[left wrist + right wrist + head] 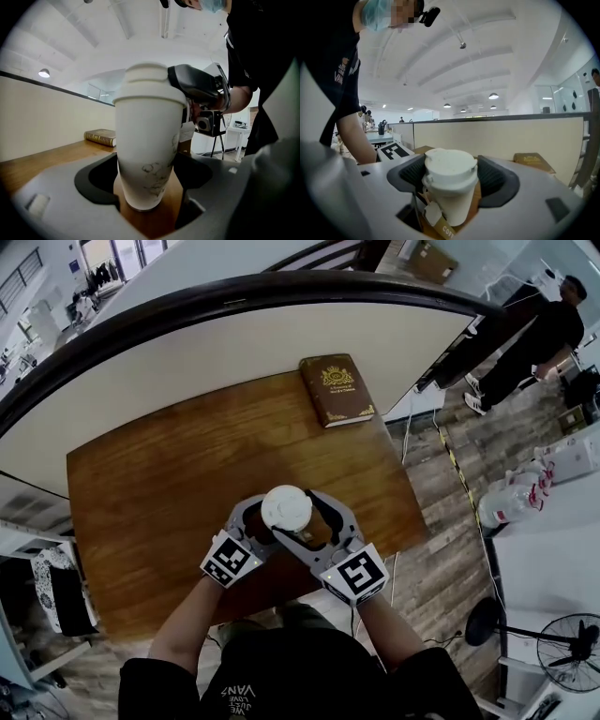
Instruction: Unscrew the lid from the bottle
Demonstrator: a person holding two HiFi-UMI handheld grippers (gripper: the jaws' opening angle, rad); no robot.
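A white bottle (pixel 286 509) with a white lid (pixel 451 168) stands upright on the wooden table (pixel 169 484), near its front edge. My left gripper (pixel 265 524) is low around the bottle's body (pixel 147 154), and its dark pads flank the body on both sides. I see no firm press there. My right gripper (pixel 314 521) sits higher, with the lid between its open jaws (pixel 451 180). In the left gripper view one right gripper finger (pixel 194 86) lies beside the lid. A paper tag and a brown label hang on the bottle's side.
A brown hardcover book (pixel 336 389) lies at the table's far right corner, below a curved partition wall (pixel 234 343). A person (pixel 534 334) stands at the back right. To the right are a bench with white bottles (pixel 511 502) and a floor fan (pixel 567 652).
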